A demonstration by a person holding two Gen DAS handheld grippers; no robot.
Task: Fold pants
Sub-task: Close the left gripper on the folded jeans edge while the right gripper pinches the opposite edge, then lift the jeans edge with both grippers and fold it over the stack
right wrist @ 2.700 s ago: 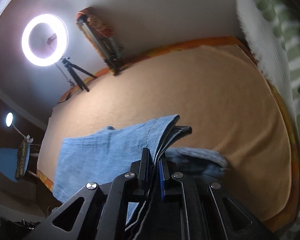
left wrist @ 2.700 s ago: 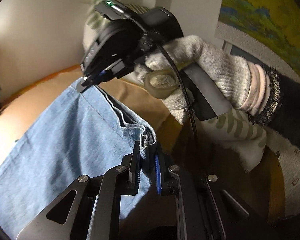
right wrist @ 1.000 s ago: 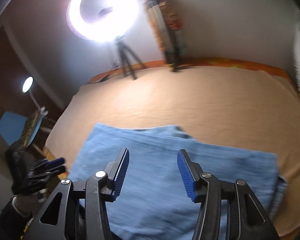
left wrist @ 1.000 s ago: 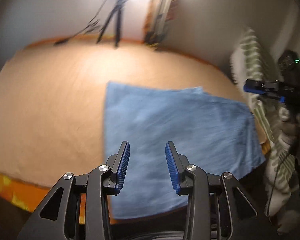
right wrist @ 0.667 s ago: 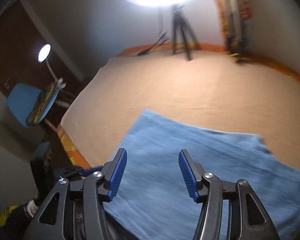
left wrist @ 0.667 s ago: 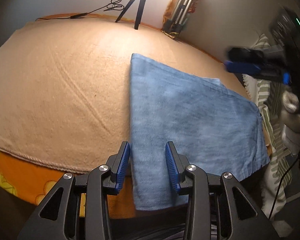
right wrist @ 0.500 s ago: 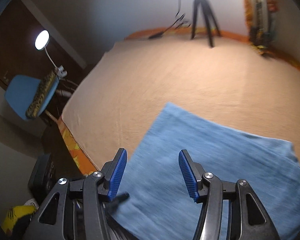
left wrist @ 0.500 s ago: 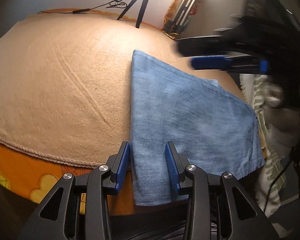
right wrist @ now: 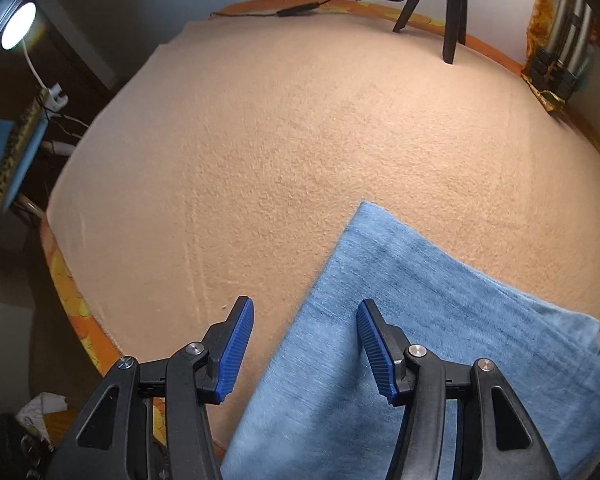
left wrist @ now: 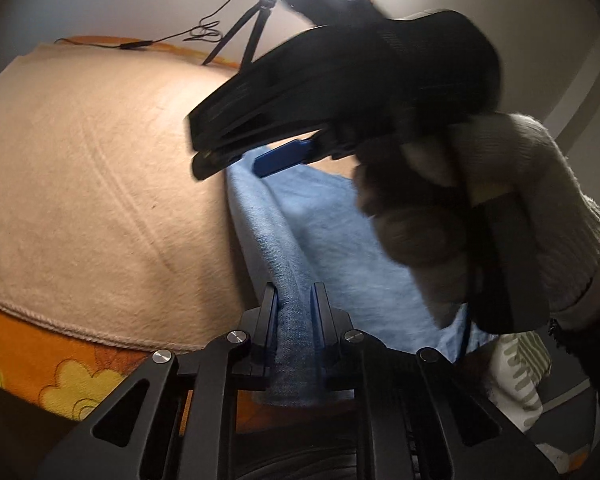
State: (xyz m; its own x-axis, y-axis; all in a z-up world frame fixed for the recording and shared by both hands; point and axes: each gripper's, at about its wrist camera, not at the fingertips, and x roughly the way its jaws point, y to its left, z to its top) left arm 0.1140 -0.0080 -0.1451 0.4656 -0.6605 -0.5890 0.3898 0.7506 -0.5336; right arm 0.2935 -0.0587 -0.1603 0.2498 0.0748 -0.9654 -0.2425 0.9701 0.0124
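Observation:
The light blue denim pants [right wrist: 440, 312] lie folded flat on the tan blanket. My left gripper [left wrist: 294, 304] is shut on the near left edge of the pants [left wrist: 332, 240] and lifts it into a ridge. My right gripper [right wrist: 304, 344] is open and empty, its jaws straddling the left edge of the pants. In the left wrist view the right gripper [left wrist: 260, 160] passes close overhead, blurred, held by a gloved hand [left wrist: 500, 208].
The tan blanket [right wrist: 280, 140] covers a bed with an orange patterned sheet [left wrist: 40, 360] at its edge. A tripod [right wrist: 444, 12] and cable stand at the far side. A lamp [right wrist: 18, 26] and a blue chair [right wrist: 4, 160] are at the left.
My left gripper has closed on the near edge of the pants and raised it. My right gripper has swung left across the pants and over the left gripper, staying open.

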